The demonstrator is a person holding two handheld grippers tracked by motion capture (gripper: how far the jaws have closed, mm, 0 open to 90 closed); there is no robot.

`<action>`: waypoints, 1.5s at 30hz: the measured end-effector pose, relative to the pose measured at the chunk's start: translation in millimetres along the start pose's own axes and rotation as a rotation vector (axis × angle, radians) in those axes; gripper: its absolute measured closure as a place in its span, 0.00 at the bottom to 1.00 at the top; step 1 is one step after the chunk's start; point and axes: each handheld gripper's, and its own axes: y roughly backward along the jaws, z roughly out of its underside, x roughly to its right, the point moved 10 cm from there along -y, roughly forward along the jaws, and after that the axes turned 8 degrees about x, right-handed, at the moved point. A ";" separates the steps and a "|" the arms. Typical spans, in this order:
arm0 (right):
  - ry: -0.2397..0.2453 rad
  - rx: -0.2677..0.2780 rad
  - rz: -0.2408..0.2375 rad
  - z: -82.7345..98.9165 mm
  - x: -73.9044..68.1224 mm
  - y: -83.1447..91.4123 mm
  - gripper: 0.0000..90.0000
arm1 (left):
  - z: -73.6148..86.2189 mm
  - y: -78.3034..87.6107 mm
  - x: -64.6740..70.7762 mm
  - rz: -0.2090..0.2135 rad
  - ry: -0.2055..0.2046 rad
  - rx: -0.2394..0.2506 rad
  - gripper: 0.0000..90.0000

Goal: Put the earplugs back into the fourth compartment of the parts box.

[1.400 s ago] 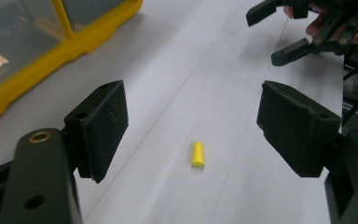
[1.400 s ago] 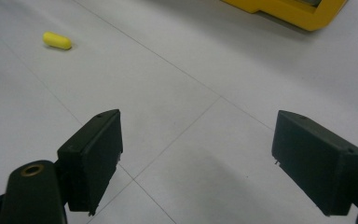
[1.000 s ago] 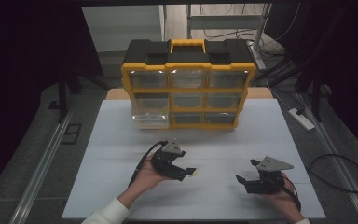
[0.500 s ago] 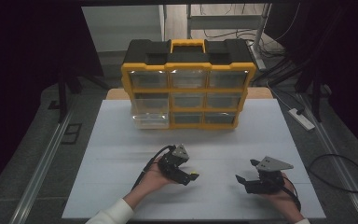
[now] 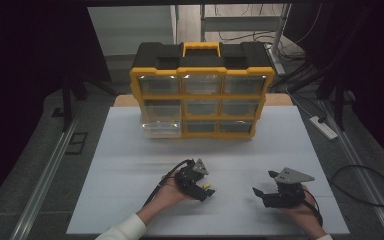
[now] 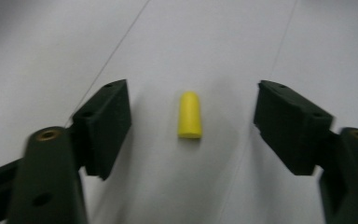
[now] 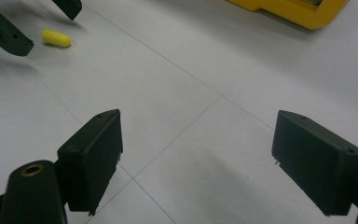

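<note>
Straddling a small yellow foam earplug (image 6: pixel 189 115) on the white tabletop (image 5: pixel 130 150): left gripper (image 5: pixel 200 186), jaws unclenched but just closing in, pads touching nothing. Lying squarely between the pads, long axis running along the jaws, rounded tip pointing away. Idling well apart to the right, right gripper (image 5: pixel 265 192), spread wide and holding nothing. Standing beyond, a yellow-and-black plastic drawer organiser (image 5: pixel 202 90), one clear drawer (image 5: pixel 161 125) pulled out.
</note>
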 end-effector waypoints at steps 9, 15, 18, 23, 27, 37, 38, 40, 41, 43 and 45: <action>0.001 0.001 -0.001 -0.2 0.0 0.1 0.19 | 2.0 -4.7 3.2 -0.009 -0.032 -0.018 0.43; 0.002 0.001 0.000 -0.2 0.1 0.2 0.19 | 1.7 -3.4 3.9 -0.013 -0.055 -0.012 0.64; 0.000 0.002 0.000 -0.3 0.2 0.3 0.19 | 1.4 -2.6 3.9 -0.020 -0.068 -0.011 0.77; 0.001 0.002 0.001 -0.4 0.1 0.6 0.19 | 0.8 -0.4 3.8 -0.009 -0.066 -0.004 0.88; 0.000 0.004 0.001 -0.6 0.3 0.9 0.19 | -2.5 1.5 4.7 -0.020 -0.076 0.022 0.88; 0.000 0.005 0.002 -0.7 0.3 1.2 0.19 | -15.5 23.0 -2.0 -0.058 -0.057 0.121 0.88; 0.000 0.005 0.002 -0.7 0.3 1.2 0.19 | -17.1 25.6 -2.8 -0.062 -0.055 0.132 0.88; 0.001 0.005 0.002 -0.7 0.3 1.1 0.19 | -20.1 30.7 -4.5 -0.069 -0.050 0.155 0.88; 0.001 0.005 0.002 -0.7 0.4 1.1 0.19 | -22.0 33.9 -5.2 -0.070 -0.044 0.169 0.88; 0.000 0.005 0.003 -0.7 0.4 1.1 0.19 | -25.1 37.9 -5.7 -0.071 -0.031 0.194 0.88; 0.000 0.006 0.003 -0.8 0.4 1.2 0.19 | -28.3 42.8 -6.6 -0.072 -0.023 0.218 0.88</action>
